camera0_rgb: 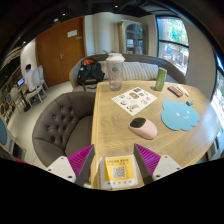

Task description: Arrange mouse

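Pale wooden table (112, 128) — matt; smooth plastic mouse (143, 126); tufted cloth chair (62, 122).

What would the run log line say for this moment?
gripper: open, empty | mouse: on wooden table, ahead of fingers, beside blue mouse pad | stage: approach

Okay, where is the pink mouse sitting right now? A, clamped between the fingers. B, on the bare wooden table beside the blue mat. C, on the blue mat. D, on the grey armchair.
B: the pink mouse rests on the wooden table just left of the blue mat, beyond the open fingers of the gripper.
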A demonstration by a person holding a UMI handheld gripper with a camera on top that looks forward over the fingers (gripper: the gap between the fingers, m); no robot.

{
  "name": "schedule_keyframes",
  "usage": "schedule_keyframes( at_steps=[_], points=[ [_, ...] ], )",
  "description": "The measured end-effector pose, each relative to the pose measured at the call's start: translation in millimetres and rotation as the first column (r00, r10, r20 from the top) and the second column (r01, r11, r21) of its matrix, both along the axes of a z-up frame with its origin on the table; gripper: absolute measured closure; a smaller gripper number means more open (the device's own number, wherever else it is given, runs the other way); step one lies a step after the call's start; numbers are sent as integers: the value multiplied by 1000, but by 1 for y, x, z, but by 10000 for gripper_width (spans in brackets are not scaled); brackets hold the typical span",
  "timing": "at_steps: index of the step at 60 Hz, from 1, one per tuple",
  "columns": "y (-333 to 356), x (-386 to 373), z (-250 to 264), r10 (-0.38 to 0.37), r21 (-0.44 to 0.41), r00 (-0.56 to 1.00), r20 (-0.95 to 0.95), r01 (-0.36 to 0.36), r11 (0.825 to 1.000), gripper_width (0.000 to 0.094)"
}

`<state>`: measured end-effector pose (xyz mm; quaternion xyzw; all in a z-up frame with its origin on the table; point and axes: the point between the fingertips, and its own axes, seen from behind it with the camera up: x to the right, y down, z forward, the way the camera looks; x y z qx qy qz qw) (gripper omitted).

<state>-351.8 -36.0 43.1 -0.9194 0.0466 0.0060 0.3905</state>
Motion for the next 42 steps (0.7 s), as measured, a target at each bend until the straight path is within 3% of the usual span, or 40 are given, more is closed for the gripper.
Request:
schedule_keyframes(
  at_steps=[16,33,42],
  points=[
    [26,100,-21,50,34,994,99,-54,998,127],
    [77,133,-58,217,41,968,126,-224,974,126],
    [97,134,-59,196,86,980,37,-198,976,133]
  ],
)
